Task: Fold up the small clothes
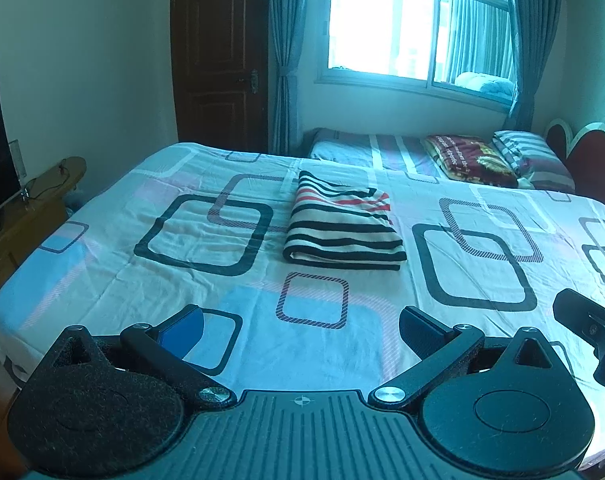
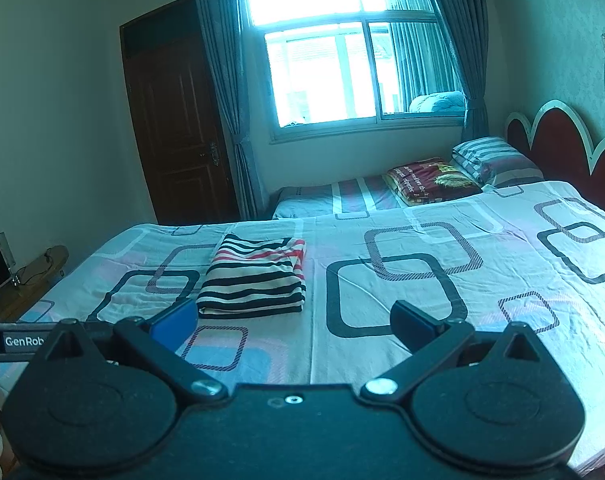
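Note:
A small garment with black, white and red stripes lies folded into a neat rectangle on the patterned bedsheet. It also shows in the right wrist view, left of centre. My left gripper is open and empty, held above the near part of the bed, short of the garment. My right gripper is open and empty, near and slightly right of the garment. Part of the right gripper shows at the right edge of the left wrist view.
A second bed with a red blanket and striped pillow stands beyond, under the window. A dark door is at the back left. A wooden TV stand stands left of the bed; a red headboard is on the right.

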Demonstrator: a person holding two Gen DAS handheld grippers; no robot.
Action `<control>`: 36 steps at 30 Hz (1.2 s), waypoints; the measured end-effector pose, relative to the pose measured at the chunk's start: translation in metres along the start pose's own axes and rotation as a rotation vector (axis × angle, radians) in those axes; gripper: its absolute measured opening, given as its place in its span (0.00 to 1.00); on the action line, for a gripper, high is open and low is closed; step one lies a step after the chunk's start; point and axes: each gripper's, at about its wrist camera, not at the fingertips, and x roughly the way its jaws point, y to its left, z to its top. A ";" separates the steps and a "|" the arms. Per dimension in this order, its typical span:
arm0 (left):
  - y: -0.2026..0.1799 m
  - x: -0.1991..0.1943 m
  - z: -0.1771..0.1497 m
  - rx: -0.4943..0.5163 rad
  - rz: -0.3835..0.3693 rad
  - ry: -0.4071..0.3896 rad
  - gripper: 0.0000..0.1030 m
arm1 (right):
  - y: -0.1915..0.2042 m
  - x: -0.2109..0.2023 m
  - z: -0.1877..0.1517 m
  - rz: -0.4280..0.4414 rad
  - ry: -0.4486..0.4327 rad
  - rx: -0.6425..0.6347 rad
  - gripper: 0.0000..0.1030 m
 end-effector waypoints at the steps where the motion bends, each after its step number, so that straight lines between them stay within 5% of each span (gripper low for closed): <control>1: 0.000 0.000 0.000 0.000 0.001 -0.001 1.00 | 0.000 0.000 0.000 0.000 0.000 -0.001 0.99; 36: -0.028 0.006 0.003 0.038 -0.007 0.001 1.00 | -0.013 0.013 0.002 0.006 0.020 0.011 0.99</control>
